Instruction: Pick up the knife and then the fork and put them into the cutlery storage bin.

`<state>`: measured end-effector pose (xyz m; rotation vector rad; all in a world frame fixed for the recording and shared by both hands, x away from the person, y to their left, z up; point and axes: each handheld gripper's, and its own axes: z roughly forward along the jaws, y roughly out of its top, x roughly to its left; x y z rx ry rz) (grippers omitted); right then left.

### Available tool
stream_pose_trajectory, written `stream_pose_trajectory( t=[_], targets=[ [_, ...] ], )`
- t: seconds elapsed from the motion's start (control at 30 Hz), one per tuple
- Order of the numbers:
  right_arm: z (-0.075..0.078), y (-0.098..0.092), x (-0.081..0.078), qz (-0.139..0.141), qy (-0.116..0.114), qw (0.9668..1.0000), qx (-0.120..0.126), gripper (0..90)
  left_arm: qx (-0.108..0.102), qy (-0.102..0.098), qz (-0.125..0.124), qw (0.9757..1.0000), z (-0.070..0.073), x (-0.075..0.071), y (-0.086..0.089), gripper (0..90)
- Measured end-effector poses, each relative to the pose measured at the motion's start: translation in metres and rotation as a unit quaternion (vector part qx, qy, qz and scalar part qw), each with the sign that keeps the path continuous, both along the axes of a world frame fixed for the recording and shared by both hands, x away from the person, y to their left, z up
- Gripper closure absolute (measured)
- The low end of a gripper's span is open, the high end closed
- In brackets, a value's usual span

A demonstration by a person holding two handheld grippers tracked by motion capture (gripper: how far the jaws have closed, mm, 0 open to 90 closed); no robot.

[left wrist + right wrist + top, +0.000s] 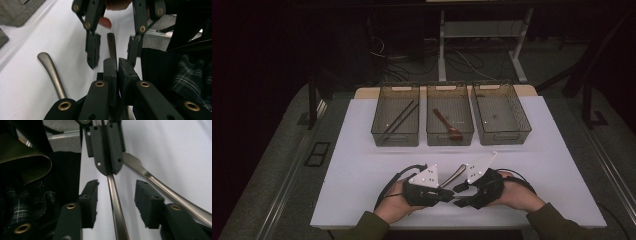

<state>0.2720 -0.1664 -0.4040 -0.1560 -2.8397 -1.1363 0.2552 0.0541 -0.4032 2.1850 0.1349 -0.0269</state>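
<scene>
My left gripper (450,195) (117,62) is shut on the end of a slim metal utensil (111,45) (117,207) near the table's front edge. My right gripper (460,189) (116,187) faces it tip to tip. Its jaws stand open on either side of the same utensil, with a gap on each side and no pad touching it. In the right gripper view the left gripper (109,170) clamps the utensil from above. A second metal utensil (453,175) (51,72) (160,186) lies loose on the white surface beside them.
Three clear bins stand in a row at the back: the left bin (395,139) holds dark chopsticks (399,119), the middle bin (450,140) a brown wooden spoon (447,124), and then comes the right bin (503,138). The white table top (362,165) lies between them and the grippers.
</scene>
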Motion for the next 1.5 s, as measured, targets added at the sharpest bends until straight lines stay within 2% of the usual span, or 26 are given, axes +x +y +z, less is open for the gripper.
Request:
stream_pose_trajectory(
  t=[0.07,0.13,0.17,0.4,0.53,0.63,0.77,0.83,0.9,1.03,1.1,1.2,1.23,1.3,1.37,1.43,1.5],
  targets=[
    [-0.002,0.004,0.0,0.01,-0.003,0.9999,-0.007,59.7,0.0,-0.001,-0.002,1.0,0.0,0.0,0.0,84.1],
    [-0.003,0.01,-0.001,0.019,-0.006,0.9996,-0.018,64.2,-0.001,0.014,0.005,0.9999,0.0,-0.003,0.0,84.2],
    [-0.003,0.012,-0.001,0.024,-0.014,0.9994,-0.022,66.4,0.002,0.006,-0.001,1.0,0.0,-0.001,0.0,84.1],
    [-0.005,0.019,-0.001,0.04,-0.029,0.9984,-0.029,79.1,0.0,0.004,-0.005,1.0,0.0,-0.002,0.0,84.1],
    [-0.005,0.019,-0.002,0.057,-0.029,0.9974,-0.033,81.0,0.001,0.003,-0.019,0.9998,0.0,-0.002,0.0,84.2],
    [-0.005,0.019,-0.004,0.058,-0.023,0.9973,-0.038,81.4,0.005,0.002,-0.027,0.9996,-0.001,0.0,0.0,84.1],
    [-0.007,0.019,-0.004,0.062,-0.018,0.9972,-0.036,81.7,0.0,0.005,-0.026,0.9997,-0.002,0.0,0.0,83.4],
    [-0.007,0.018,-0.003,0.057,-0.017,0.9977,-0.032,81.8,-0.008,0.006,-0.01,0.9999,-0.002,0.0,0.002,75.6],
    [-0.007,0.017,-0.003,0.049,0.0,0.9984,-0.029,81.8,-0.018,0.007,0.001,0.9998,-0.001,0.002,0.006,70.0],
    [-0.008,0.01,0.002,0.043,-0.011,0.9984,-0.035,81.8,-0.047,0.01,0.03,0.9984,0.004,0.008,0.021,55.4],
    [-0.008,0.006,0.005,0.03,-0.01,0.9989,-0.035,81.8,-0.057,0.008,0.047,0.9972,0.005,0.01,0.03,50.9],
    [-0.007,-0.004,0.01,0.009,-0.01,0.9992,-0.038,81.8,-0.075,0.001,0.083,0.9937,0.005,0.013,0.052,45.4],
    [-0.007,-0.008,0.012,0.0,-0.008,0.9993,-0.036,81.8,-0.081,0.004,0.098,0.9918,0.005,0.014,0.059,43.7],
    [-0.006,-0.017,0.017,-0.017,-0.007,0.9993,-0.033,81.8,-0.081,0.004,0.118,0.9897,0.003,0.014,0.072,41.9],
    [-0.005,-0.027,0.023,-0.037,-0.009,0.9987,-0.034,81.7,-0.08,0.004,0.146,0.9861,-0.002,0.015,0.087,39.1],
    [-0.004,-0.036,0.027,-0.056,-0.009,0.9978,-0.034,81.7,-0.08,0.013,0.17,0.9821,-0.008,0.016,0.098,36.9],
    [-0.003,-0.044,0.031,-0.074,-0.011,0.9968,-0.031,81.7,-0.072,0.012,0.188,0.9795,-0.013,0.015,0.103,35.4]
  ],
)
